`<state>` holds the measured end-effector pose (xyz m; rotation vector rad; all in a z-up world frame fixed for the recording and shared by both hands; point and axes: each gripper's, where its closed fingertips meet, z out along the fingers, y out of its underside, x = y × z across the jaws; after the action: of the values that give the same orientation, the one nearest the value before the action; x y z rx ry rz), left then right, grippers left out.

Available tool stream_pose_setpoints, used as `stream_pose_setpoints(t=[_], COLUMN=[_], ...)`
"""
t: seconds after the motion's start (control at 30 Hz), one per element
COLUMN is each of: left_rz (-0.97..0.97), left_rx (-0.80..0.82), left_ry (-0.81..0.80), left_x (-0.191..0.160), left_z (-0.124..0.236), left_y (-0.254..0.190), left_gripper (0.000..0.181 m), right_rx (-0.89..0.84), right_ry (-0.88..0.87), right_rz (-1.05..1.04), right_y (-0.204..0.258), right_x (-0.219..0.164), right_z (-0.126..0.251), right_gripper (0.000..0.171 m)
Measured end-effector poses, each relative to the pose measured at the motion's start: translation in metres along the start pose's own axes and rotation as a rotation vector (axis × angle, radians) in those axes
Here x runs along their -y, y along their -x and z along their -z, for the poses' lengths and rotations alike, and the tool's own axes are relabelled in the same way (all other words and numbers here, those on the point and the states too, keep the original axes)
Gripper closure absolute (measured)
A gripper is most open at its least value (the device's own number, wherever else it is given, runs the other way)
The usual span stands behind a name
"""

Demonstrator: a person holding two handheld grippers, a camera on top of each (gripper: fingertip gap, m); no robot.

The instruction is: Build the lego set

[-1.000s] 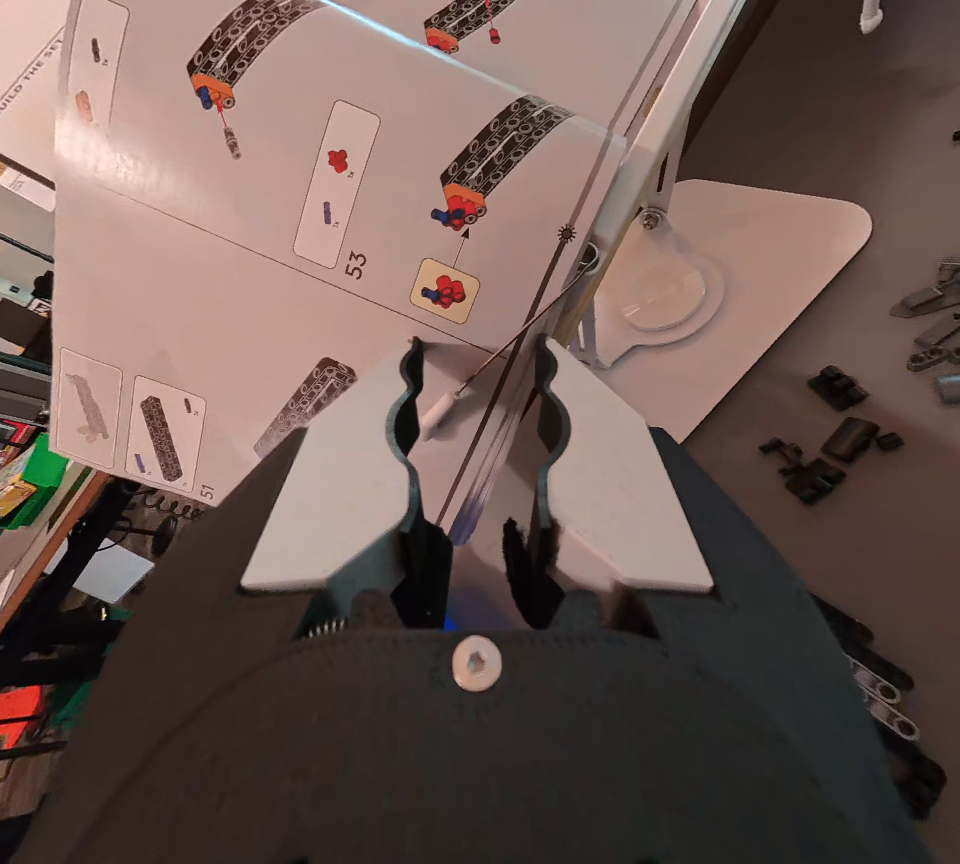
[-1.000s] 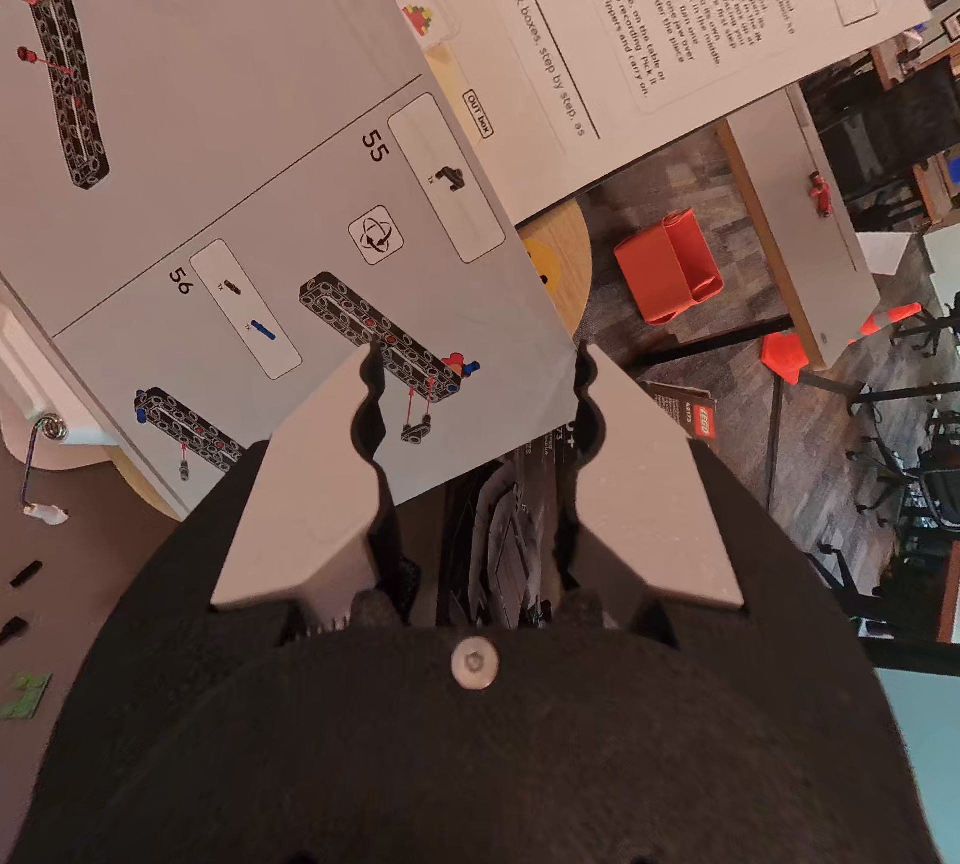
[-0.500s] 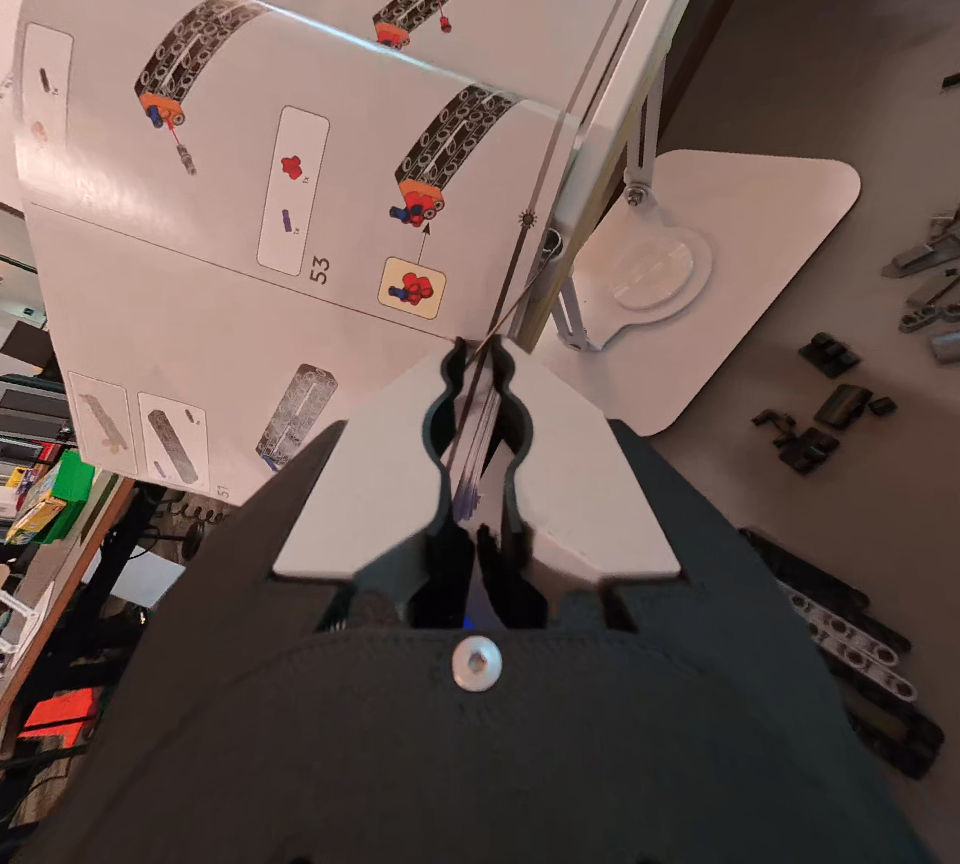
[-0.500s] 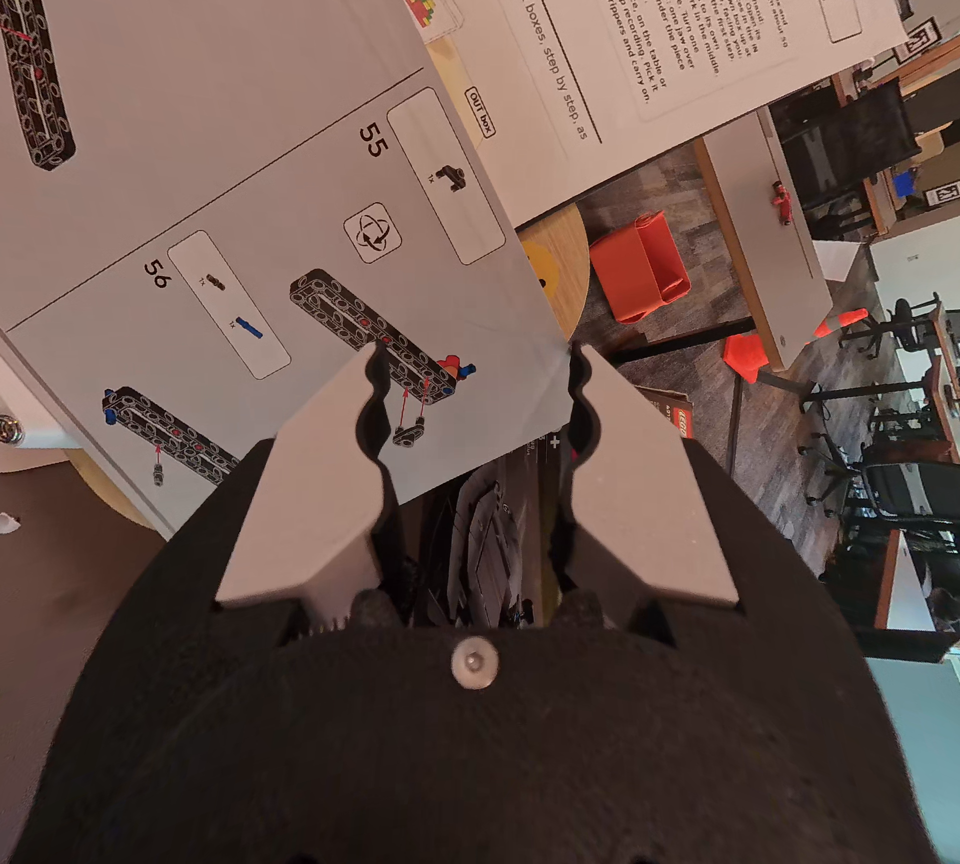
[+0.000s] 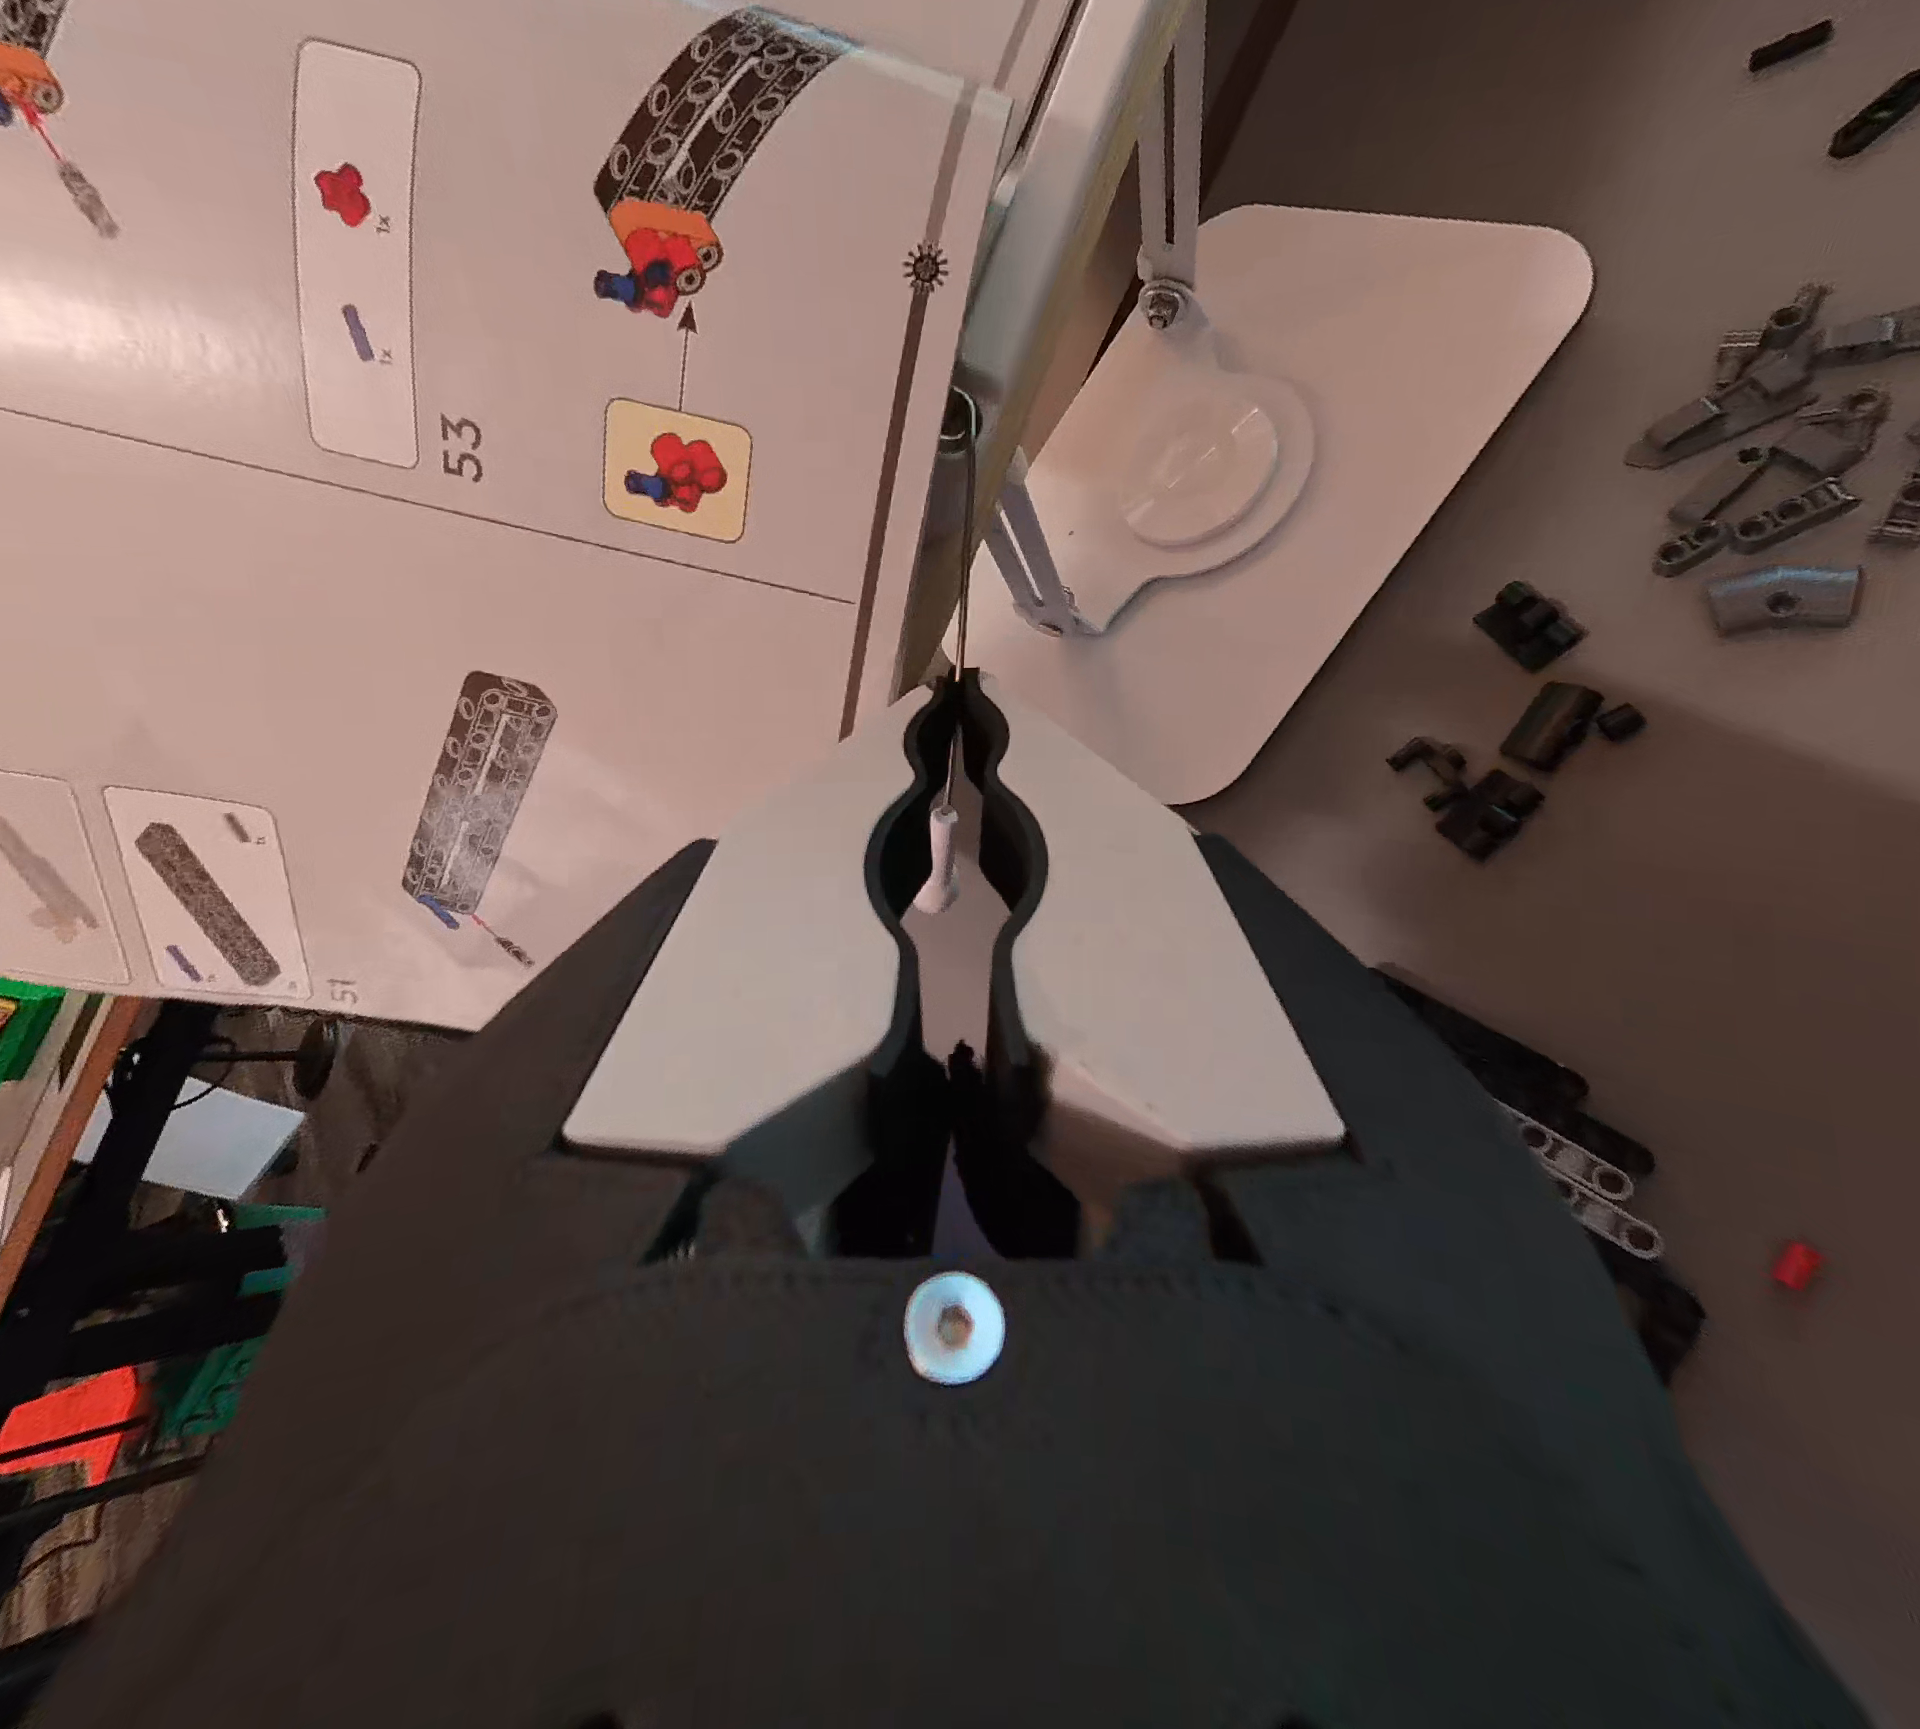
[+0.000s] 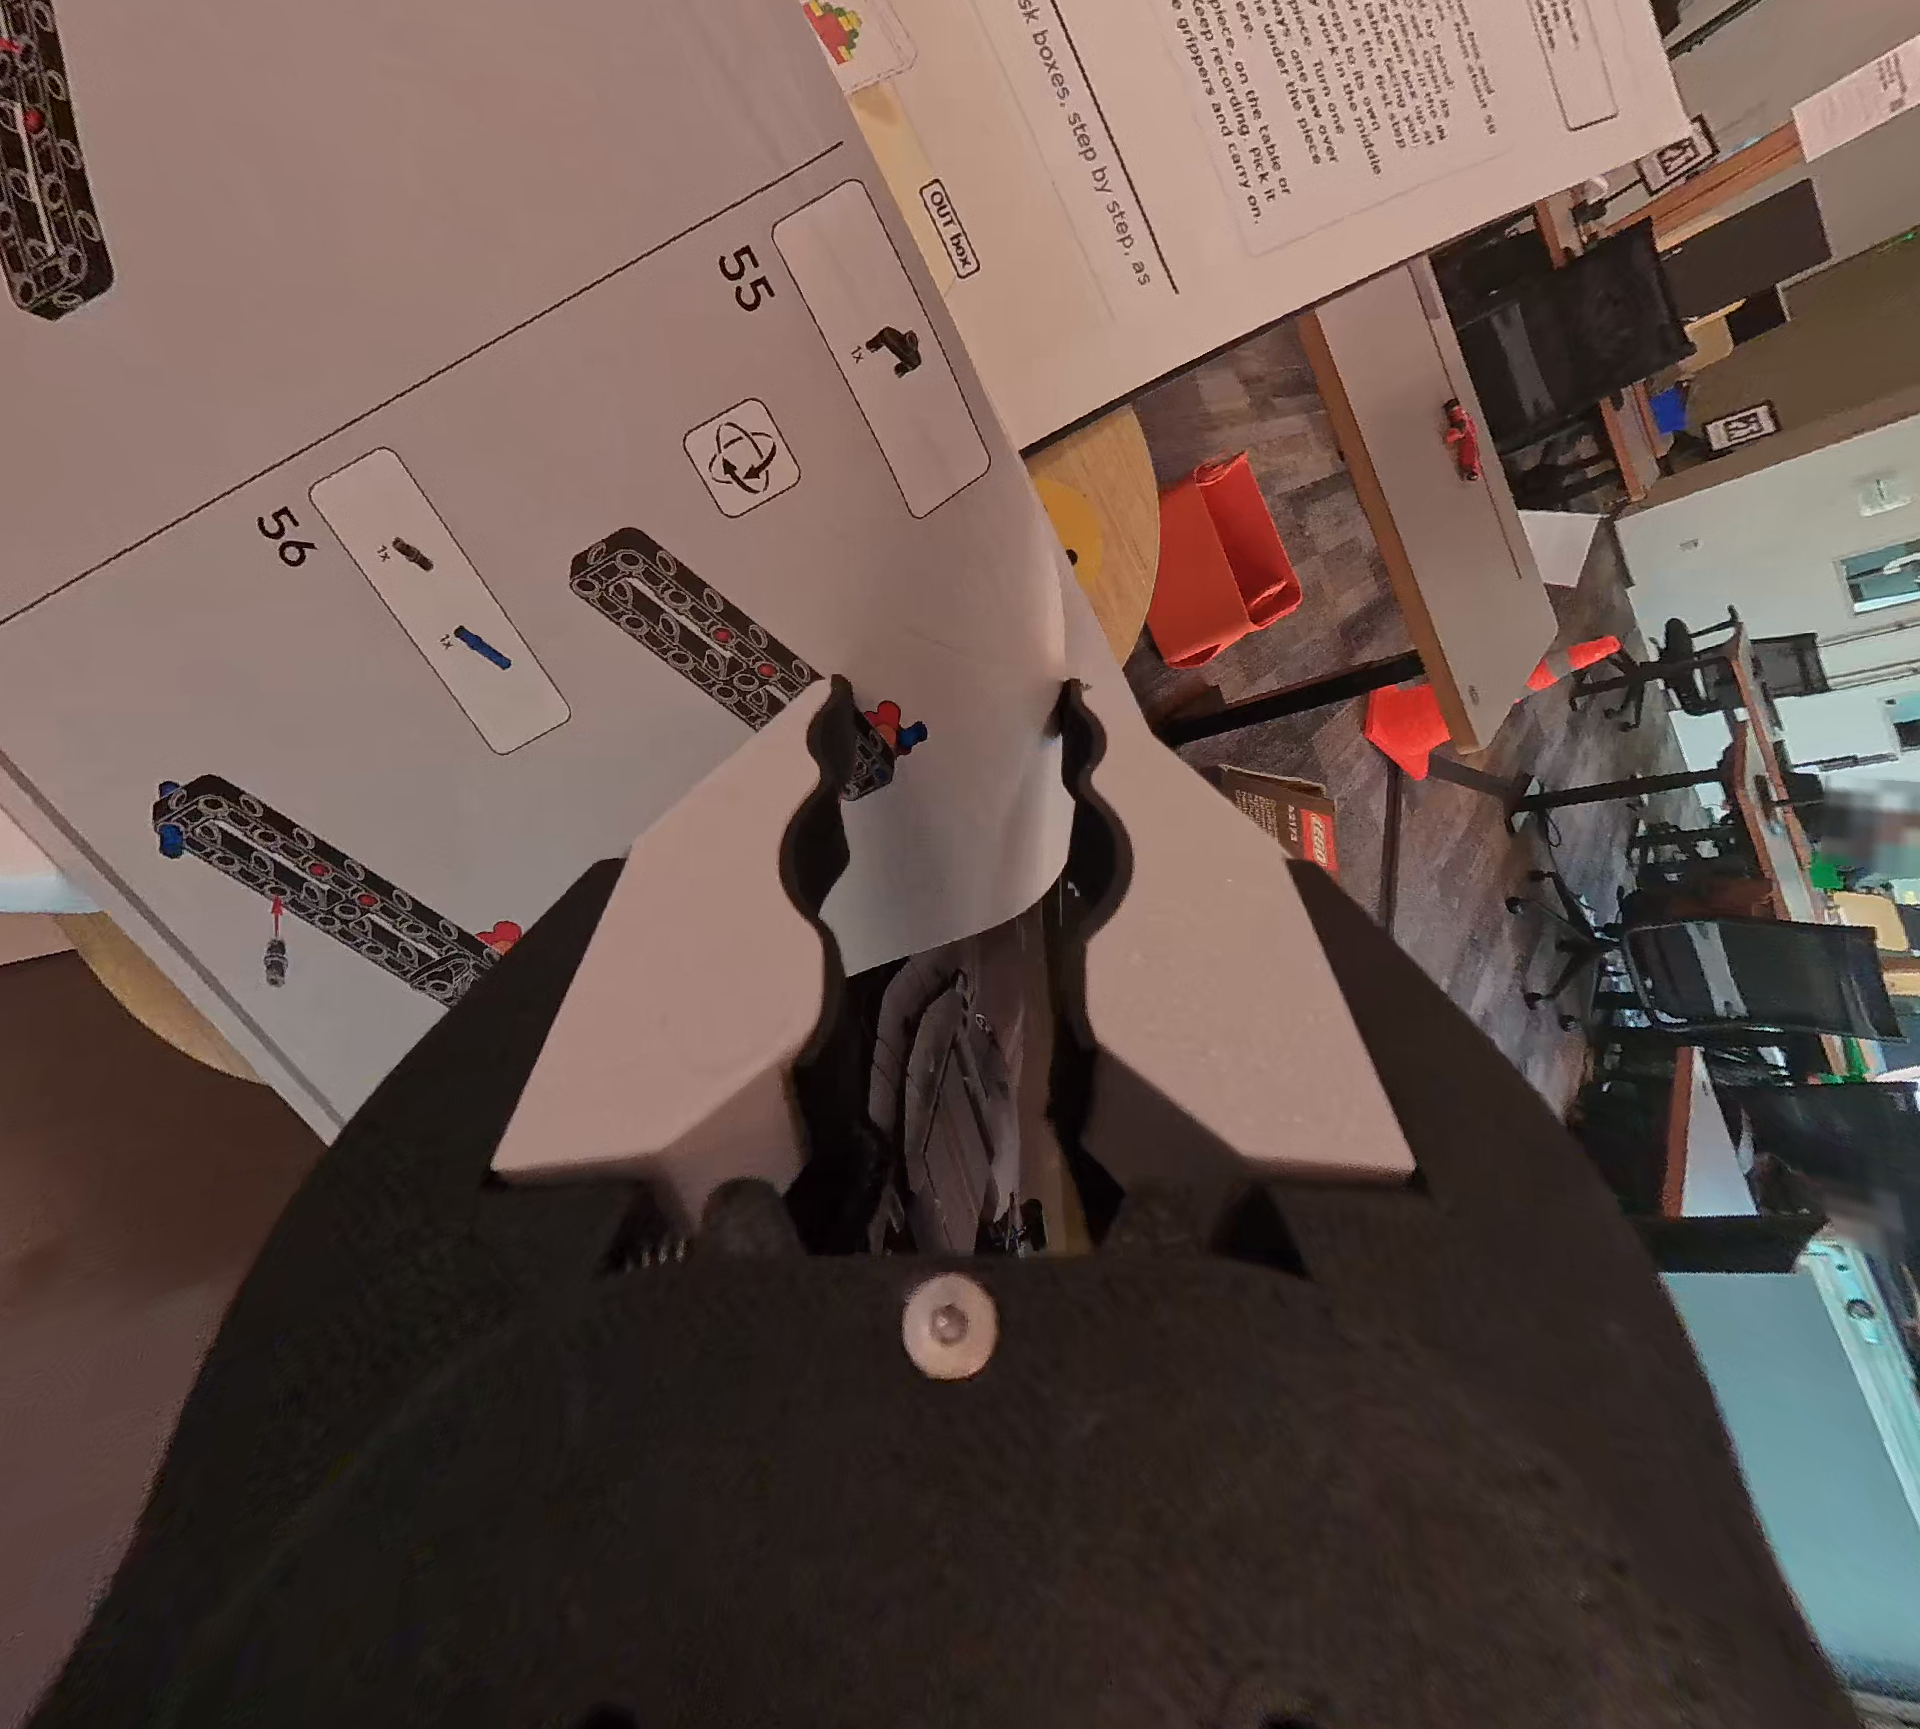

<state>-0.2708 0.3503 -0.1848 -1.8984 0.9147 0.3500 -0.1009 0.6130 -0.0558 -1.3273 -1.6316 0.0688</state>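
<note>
The left gripper (image 5: 958, 692) is clenched on the thin wire clip (image 5: 943, 848) of the white book stand (image 5: 1392, 391) at frame centre. The right gripper (image 6: 951, 713) is spread wide, its fingers (image 6: 717, 910) straddling the lower corner of the instruction booklet (image 6: 499, 391), which fills the upper left.

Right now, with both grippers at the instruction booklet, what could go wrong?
1. The left gripper pinches the thin wire page holder only at its very tips. The wire could slip out and snap back against the booklet.
2. The right gripper is open, with the buckled corner of the booklet page between its fingers. Closing or pulling here could crease or tear the paper.
</note>
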Motion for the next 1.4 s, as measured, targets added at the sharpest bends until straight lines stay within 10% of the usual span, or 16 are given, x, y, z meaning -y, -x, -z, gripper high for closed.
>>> stream_pose_setpoints(t=[0.5,0.7,1.4], left_rz=[0.010,-0.011,0.153], left_rx=[-0.217,0.083,0.045], left_ry=[-0.147,-0.269,-0.165], left_x=[0.040,0.086,0.049], left_z=[0.048,0.039,-0.005], left_y=[-0.026,0.008,0.023], left_gripper=[0.181,0.172,0.160], right_rx=[0.093,0.065,-0.116], right_ry=[-0.009,0.030,0.031], right_rz=[0.037,0.022,0.043], right_y=[0.028,0.021,0.005], right_x=[0.018,0.027,0.008], right_z=[0.034,0.043,0.011], right_gripper=[0.166,0.163,0.140])
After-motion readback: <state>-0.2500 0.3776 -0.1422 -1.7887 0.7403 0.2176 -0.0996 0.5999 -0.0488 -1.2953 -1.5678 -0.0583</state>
